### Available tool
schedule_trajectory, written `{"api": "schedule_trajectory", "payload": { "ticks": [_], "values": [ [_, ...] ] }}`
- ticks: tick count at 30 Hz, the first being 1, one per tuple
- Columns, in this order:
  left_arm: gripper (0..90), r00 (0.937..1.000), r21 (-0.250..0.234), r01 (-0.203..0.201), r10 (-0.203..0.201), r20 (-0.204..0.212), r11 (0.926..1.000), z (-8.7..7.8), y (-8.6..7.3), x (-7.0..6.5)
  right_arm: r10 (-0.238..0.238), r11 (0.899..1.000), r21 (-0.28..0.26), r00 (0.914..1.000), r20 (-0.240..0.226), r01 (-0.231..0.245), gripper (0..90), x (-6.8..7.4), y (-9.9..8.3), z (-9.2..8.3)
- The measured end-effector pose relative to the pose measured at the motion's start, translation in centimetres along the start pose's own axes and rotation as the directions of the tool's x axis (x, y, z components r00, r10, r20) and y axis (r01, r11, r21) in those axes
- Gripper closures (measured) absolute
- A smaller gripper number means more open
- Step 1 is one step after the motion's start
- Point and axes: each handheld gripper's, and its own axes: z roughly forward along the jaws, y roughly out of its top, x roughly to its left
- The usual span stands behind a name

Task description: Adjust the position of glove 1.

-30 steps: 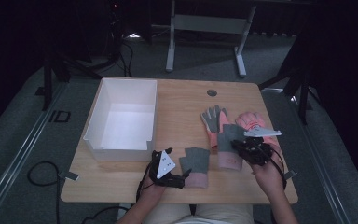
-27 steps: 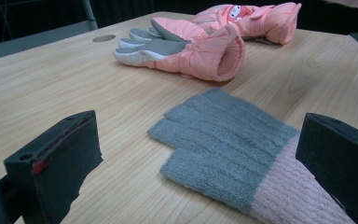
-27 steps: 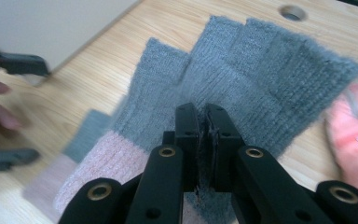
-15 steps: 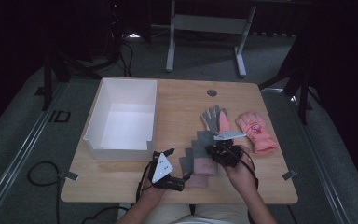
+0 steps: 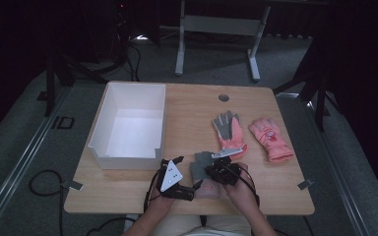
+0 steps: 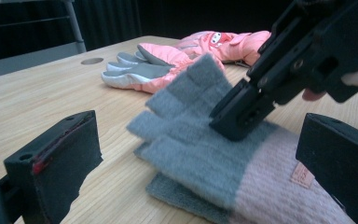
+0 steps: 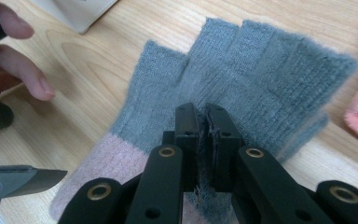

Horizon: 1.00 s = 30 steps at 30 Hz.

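Observation:
A grey knit fingerless glove (image 5: 202,160) with a pink cuff lies at the table's front middle, on top of a second matching glove (image 6: 177,197). My right gripper (image 7: 203,122) is shut on the upper glove (image 7: 261,79), pinching a fold of grey knit at the palm. From the left gripper view, the right gripper (image 6: 242,116) comes down from the upper right onto this glove (image 6: 191,154). My left gripper (image 5: 187,176) is open, with its jaws standing on either side of the pink cuffs and not touching them.
A white open box (image 5: 128,123) stands at the left of the table. Two pink winter gloves (image 5: 229,130) (image 5: 270,137) lie right of centre, just beyond the knit pair. A cable hole (image 5: 223,97) sits near the table's far edge.
My right gripper moved left and down from beside the pink gloves, carrying the grey knit glove onto the other knit glove. The left gripper stayed put.

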Motion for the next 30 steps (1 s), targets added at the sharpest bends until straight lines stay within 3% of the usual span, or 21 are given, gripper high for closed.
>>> {"api": "schedule_trajectory", "payload": {
  "ticks": [19, 21, 25, 27, 30],
  "values": [
    [0.0, 0.9998, 0.035, -0.001, 0.001, 0.022, 0.9994, 0.4, -0.1, 0.0, 0.042, 0.999, 0.031, 0.9989, -0.020, -0.042, 80.4, -0.5, -0.9, 1.5],
    [0.0, 0.9999, 0.048, -0.010, 0.010, 0.000, 0.9988, 0.5, -0.1, 0.0, 0.032, 0.999, 0.031, 0.9992, -0.024, -0.031, 79.2, -0.5, -0.8, 1.6],
    [0.0, 0.9998, 0.037, -0.020, 0.020, 0.000, 0.9991, 0.5, -0.1, -0.1, 0.001, 0.999, 0.034, 0.9981, -0.062, 0.001, 76.4, -0.4, -0.7, 1.9],
    [0.0, 0.9998, 0.035, -0.019, 0.018, 0.005, 0.9992, 0.5, -0.1, -0.1, -0.004, 0.999, 0.033, 0.9976, -0.070, 0.006, 74.3, -0.5, -0.5, 2.0],
    [0.0, 0.9982, -0.005, -0.015, 0.015, 0.059, 0.9999, 0.2, 0.0, -0.2, -0.011, 1.000, 0.022, 0.9974, -0.071, 0.013, 71.3, -0.8, -0.2, 1.4]
  ]
}}
